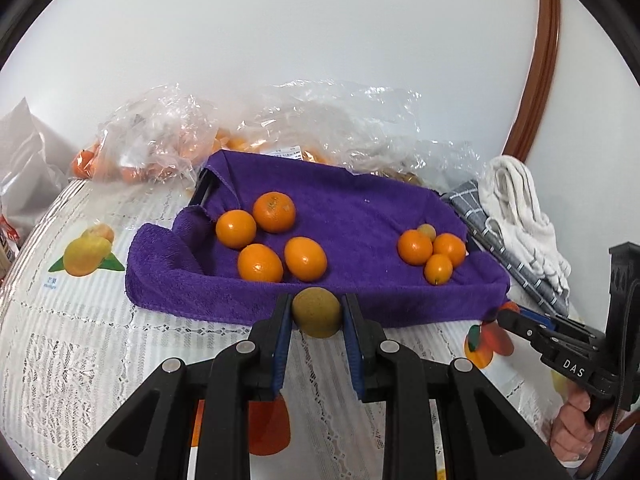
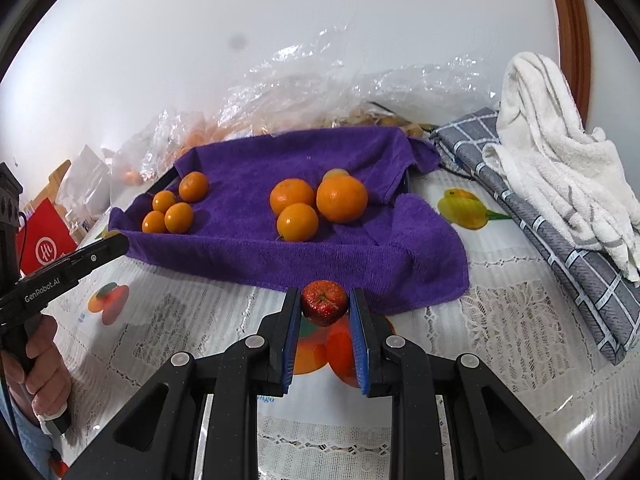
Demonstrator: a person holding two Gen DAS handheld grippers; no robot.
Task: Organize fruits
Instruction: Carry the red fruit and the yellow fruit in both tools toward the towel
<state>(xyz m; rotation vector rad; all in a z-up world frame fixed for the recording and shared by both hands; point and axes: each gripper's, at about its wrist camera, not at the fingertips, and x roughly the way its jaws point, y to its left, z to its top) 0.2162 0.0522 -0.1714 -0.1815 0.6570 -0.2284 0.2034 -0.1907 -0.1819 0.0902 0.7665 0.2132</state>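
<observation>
Brown-green round fruit point(image 1: 317, 312) clamped in left gripper point(image 1: 316, 314), just before purple towel point(image 1: 360, 216) edge. Small red fruit point(image 2: 324, 303) clamped in right gripper point(image 2: 325, 306), above lace-covered worktop point(image 2: 480, 340). Oranges point(image 1: 274, 212) in two clusters on towel.

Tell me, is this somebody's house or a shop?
Probably a home dining table: a lacy white tablecloth printed with fruit, a purple towel holding oranges, and folded white towels beside crinkly clear plastic fruit bags.

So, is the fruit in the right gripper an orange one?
No. The right gripper is shut on a small red fruit; the orange fruits all lie on the purple towel.
</observation>
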